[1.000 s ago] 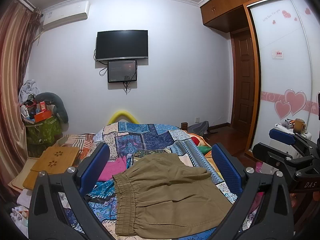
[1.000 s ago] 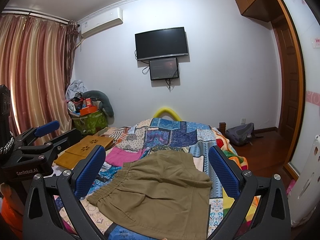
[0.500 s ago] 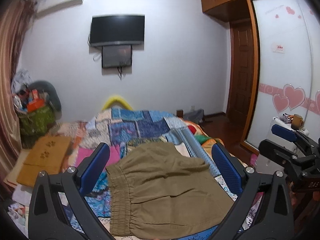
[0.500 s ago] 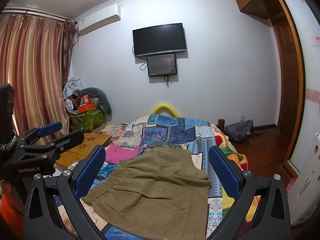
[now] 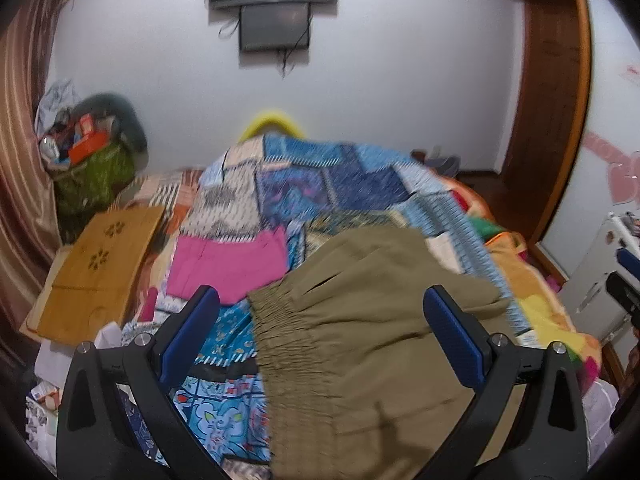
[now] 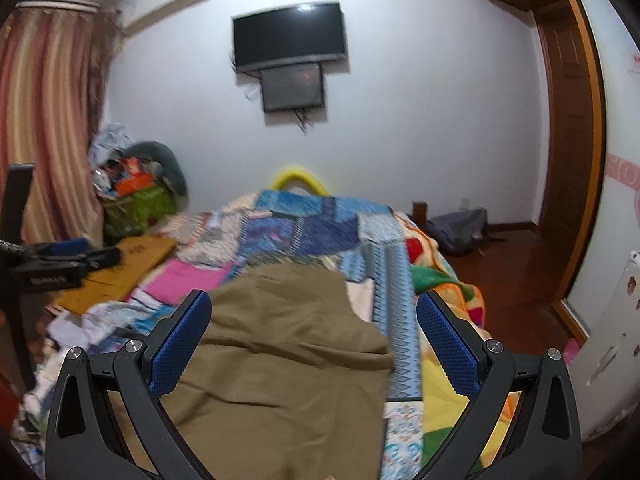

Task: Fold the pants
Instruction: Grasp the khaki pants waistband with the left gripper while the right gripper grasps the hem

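Observation:
Olive-brown pants [image 5: 360, 344] lie spread on the patchwork bedspread [image 5: 312, 184], the elastic waistband [image 5: 276, 332] toward the left. My left gripper [image 5: 322, 320] is open and empty, hovering over the waistband area. The pants also show in the right wrist view [image 6: 280, 360], where my right gripper [image 6: 314, 328] is open and empty above their right part. The left gripper shows at the left edge of the right wrist view [image 6: 60, 264]; the right gripper shows at the right edge of the left wrist view [image 5: 624, 280].
A pink cloth [image 5: 228, 264] lies left of the pants. A wooden lap tray [image 5: 100, 264] sits at the bed's left side, a green basket [image 5: 92, 180] behind it. A wardrobe [image 5: 616, 120] and white unit [image 5: 600, 272] stand on the right. A TV [image 6: 288, 36] hangs on the far wall.
Both grippers have tilted down and moved closer to the pants, which now fill more of each view. Both stay open; the pants have not moved.

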Motion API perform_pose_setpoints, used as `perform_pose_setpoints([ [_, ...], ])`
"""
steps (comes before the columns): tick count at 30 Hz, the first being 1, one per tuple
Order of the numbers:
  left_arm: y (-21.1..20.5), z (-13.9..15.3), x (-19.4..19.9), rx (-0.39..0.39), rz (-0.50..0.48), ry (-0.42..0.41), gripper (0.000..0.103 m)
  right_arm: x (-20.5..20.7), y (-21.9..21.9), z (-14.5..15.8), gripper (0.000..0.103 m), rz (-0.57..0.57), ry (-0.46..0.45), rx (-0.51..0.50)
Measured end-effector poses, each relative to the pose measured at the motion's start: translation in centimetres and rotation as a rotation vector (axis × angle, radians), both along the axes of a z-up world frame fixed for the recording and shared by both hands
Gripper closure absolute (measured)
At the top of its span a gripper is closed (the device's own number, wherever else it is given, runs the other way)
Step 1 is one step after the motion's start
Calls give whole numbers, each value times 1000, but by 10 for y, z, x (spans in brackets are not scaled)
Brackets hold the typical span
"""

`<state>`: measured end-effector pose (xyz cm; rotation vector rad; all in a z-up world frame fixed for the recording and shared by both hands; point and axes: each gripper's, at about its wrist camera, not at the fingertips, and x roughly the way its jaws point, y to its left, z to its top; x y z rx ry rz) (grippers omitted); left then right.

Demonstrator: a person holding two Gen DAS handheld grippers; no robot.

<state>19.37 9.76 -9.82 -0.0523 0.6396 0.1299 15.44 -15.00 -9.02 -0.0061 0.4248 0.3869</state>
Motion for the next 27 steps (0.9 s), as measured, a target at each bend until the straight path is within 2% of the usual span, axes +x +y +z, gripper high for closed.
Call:
perform_pose_setpoints([
  [4, 27, -38, 39, -1, 35, 118, 0, 34, -10, -24, 1, -35, 53, -39],
  [10, 51, -96, 74, -19, 58, 298, 0, 84, -21, -70, 3, -38, 215, -82],
  [14, 50, -120, 79, -14, 32, 363, 0, 108, -23, -107, 18, -25, 345, -108],
  [18, 46, -139, 81, -46, -34, 420, 0, 117, -18, -137, 22, 20, 418, -152],
  [20, 44, -145, 81, -49, -54, 437, 0, 123, -13, -148, 33, 51, 453, -165],
  [24, 41, -149, 77, -7, -77, 423, 0, 133, -7, -168, 48, 105, 515, -167],
  [25, 42, -150, 76, 8, -76, 418, 0, 135, -7, -171, 57, 111, 519, -162],
  [27, 39, -152, 73, 72, -82, 407, 0, 137, -9, -172, 61, 99, 514, -163],
])
